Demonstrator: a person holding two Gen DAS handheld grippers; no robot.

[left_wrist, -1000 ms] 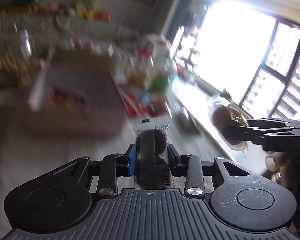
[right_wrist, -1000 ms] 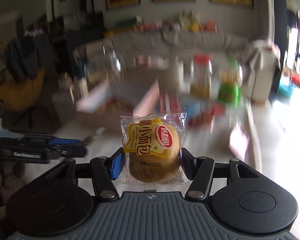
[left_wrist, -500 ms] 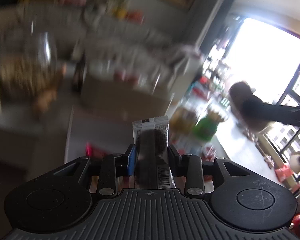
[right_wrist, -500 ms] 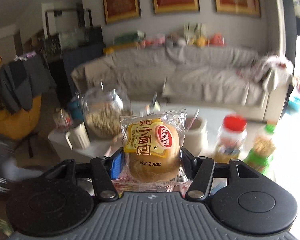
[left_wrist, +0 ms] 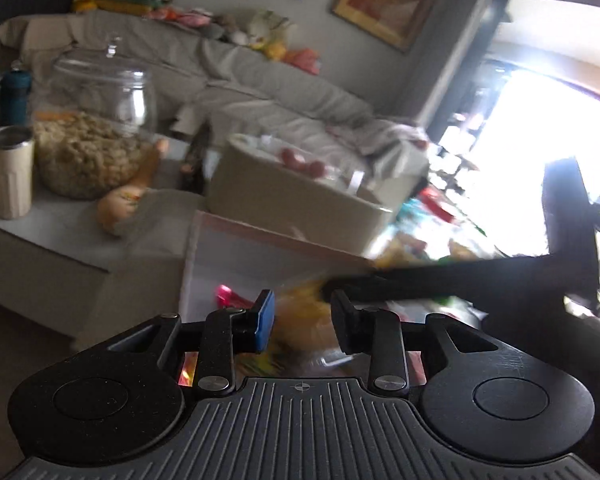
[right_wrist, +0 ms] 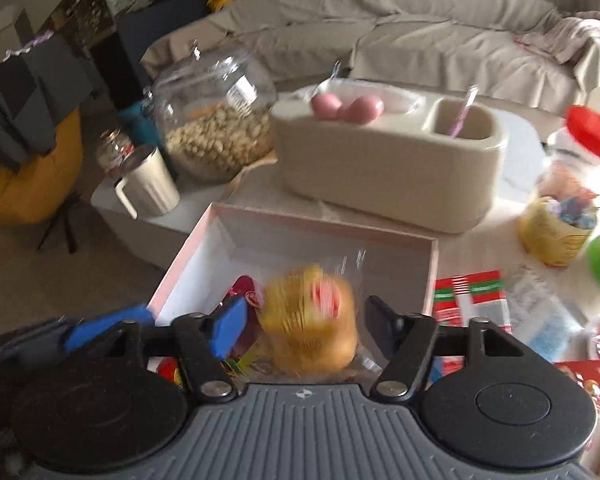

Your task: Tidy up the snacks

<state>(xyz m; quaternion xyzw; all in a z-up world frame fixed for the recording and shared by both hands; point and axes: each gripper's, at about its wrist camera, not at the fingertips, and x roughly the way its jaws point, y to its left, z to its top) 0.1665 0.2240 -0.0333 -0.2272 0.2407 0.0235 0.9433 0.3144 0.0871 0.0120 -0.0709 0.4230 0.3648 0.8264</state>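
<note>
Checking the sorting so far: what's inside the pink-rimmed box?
Inside the box, a blurred bun packet and red-wrapped snacks show; the right gripper covers the near floor.

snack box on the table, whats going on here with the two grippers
A person with a gripper in each hand is sorting snacks into the open pink box. The right gripper is opening over the box and the wrapped bun, blurred, sits loose between its pads, apparently dropping in. The left gripper is closing with nothing held; the other gripper crosses just ahead of it. A few wrapped snacks already lie in the box, and more packets wait on the table beside it.
</note>
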